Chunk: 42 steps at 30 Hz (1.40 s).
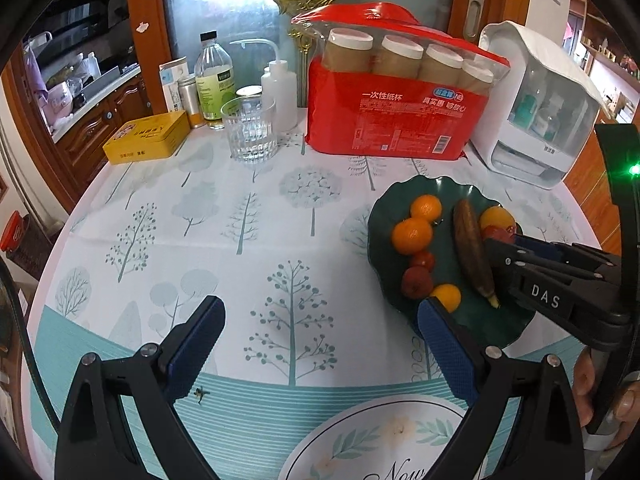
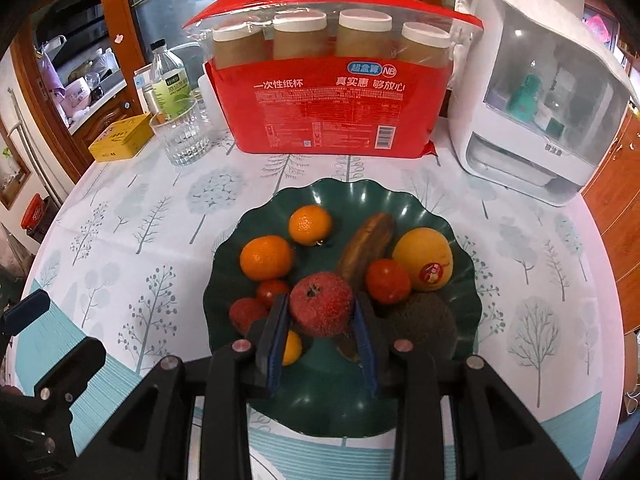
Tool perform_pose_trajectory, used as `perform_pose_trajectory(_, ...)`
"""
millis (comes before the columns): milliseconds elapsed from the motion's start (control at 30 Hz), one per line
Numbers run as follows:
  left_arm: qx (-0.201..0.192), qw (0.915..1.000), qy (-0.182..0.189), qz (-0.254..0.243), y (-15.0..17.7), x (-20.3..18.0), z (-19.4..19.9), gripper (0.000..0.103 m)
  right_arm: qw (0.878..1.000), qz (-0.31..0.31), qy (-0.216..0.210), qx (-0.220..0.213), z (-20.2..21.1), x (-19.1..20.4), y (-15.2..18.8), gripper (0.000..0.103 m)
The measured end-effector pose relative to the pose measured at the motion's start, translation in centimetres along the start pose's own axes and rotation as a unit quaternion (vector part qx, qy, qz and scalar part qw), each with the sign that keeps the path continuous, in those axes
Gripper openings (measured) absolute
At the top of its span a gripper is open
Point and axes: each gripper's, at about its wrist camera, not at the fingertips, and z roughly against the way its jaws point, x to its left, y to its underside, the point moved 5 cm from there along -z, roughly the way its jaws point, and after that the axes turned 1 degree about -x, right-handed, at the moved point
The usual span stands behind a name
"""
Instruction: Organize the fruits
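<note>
A dark green scalloped plate (image 2: 452, 224) holds two oranges (image 2: 267, 258), a brown banana (image 2: 366, 246), a yellow fruit with a sticker (image 2: 422, 258), a tomato (image 2: 387, 281), small red fruits (image 2: 248, 314) and a dark avocado (image 2: 424, 316). My right gripper (image 2: 322, 312) is shut on a bumpy red lychee (image 2: 322, 304) just above the plate. In the left wrist view the plate (image 1: 384, 208) lies at the right, with the right gripper (image 1: 508, 252) over it. My left gripper (image 1: 320, 324) is open and empty above the tablecloth, left of the plate.
At the back stand a red pack of paper cups (image 2: 332, 112), a white appliance (image 2: 540, 112), a drinking glass (image 1: 250, 130), a yellow tin (image 1: 146, 140), and bottles (image 1: 214, 80). The round table's edge curves at both sides.
</note>
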Motion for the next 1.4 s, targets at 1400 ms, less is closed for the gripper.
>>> perform_pose_trajectory(1400, 0.027, 0.999, -0.004, -0.036, 11.1, -2.9, 18.2, 0.097, 0.995, -0.095, 0.019, -0.007, 21.8, 0.0, 15.7, 0.051)
